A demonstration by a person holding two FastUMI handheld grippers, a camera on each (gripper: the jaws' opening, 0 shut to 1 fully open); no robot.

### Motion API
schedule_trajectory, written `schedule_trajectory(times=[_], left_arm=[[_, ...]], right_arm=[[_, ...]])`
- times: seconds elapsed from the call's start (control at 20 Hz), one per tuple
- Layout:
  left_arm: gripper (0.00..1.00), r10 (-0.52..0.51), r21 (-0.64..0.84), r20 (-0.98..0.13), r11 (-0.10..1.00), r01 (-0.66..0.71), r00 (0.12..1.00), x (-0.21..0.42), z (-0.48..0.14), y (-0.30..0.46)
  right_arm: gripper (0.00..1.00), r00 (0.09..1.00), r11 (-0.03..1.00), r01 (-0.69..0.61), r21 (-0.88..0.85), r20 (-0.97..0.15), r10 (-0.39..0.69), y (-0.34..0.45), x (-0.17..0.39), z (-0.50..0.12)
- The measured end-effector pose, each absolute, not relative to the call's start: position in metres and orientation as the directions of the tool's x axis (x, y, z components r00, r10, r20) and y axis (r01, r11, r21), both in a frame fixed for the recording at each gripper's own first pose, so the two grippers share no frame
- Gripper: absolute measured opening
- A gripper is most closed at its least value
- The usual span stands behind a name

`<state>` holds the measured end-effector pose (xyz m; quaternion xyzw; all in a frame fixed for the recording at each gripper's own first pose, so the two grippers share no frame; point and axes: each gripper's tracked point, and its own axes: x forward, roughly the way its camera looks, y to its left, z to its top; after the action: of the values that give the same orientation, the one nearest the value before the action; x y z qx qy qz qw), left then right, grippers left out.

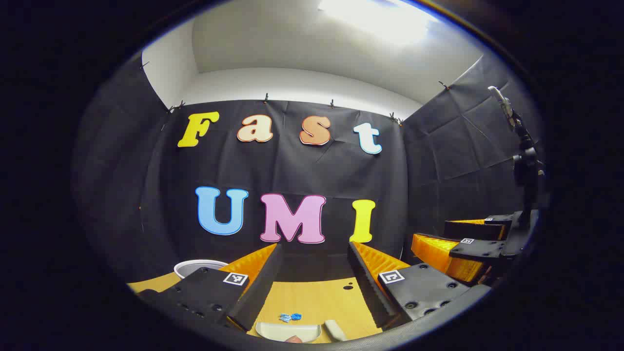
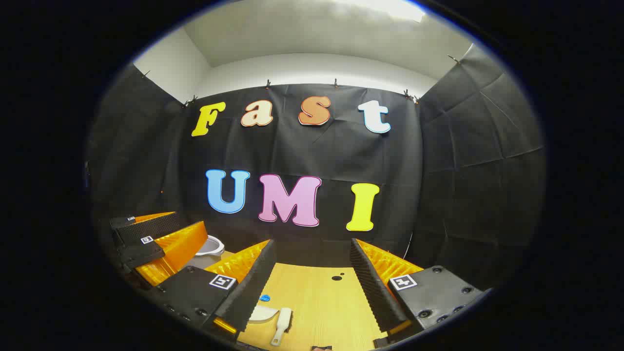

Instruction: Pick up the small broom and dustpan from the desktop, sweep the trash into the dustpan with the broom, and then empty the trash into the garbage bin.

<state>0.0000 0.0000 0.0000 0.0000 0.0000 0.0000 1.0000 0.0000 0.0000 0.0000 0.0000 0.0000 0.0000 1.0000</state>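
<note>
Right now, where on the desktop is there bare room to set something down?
Bare wood lies mid-desktop, from the dark holes back to the broom. It is crowded on the near left: dustpan, blue trash, and the white bin behind.

A recording booth, not a lived-in home: black cloth [image 2: 468,146] clipped up as walls on three sides, plain white wall [image 2: 312,68] and ceiling above with a bright light panel [image 1: 375,14]. Staged with a bare wooden desktop [image 2: 317,297] as work surface, a white bin rim [image 1: 195,265] at the back left, a white dustpan [image 1: 287,331] and small broom [image 2: 282,324] lying near blue trash scraps [image 1: 290,317]. Also a dark stand with a mounted device [image 1: 524,161] at the right edge in the left gripper view.
</note>
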Motion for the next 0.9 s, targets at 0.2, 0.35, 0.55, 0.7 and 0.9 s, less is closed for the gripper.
schedule_trajectory(times=[0.2,0.35,0.55,0.7,0.9], left_arm=[[0.8,-0.015,-0.005,-0.005,1.0,0.015,1.0,0.003,-0.002,-0.004],[0.82,-0.025,0.003,-0.005,1.0,0.025,1.0,0.005,-0.003,-0.005],[0.8,-0.026,0.031,0.018,0.999,0.025,1.0,0.003,0.005,-0.001],[0.8,-0.034,0.038,0.028,0.999,0.033,0.999,0.001,0.007,-0.001],[0.8,-0.029,0.03,0.019,0.999,0.028,0.999,0.002,0.007,0.005]], right_arm=[[0.97,1.0,1.0,0.016,-0.001,-0.008,-0.016,-0.005,0.0,-0.004],[0.97,1.0,1.0,0.024,-0.004,-0.009,-0.024,-0.006,0.0,-0.004],[0.97,1.0,1.0,0.026,-0.004,-0.01,-0.026,-0.004,0.003,-0.006],[0.97,1.0,1.0,0.024,-0.002,-0.009,-0.024,-0.001,0.003,-0.005],[0.97,1.0,1.0,0.02,-0.01,0.003,-0.02,0.004,0.003,-0.001]])
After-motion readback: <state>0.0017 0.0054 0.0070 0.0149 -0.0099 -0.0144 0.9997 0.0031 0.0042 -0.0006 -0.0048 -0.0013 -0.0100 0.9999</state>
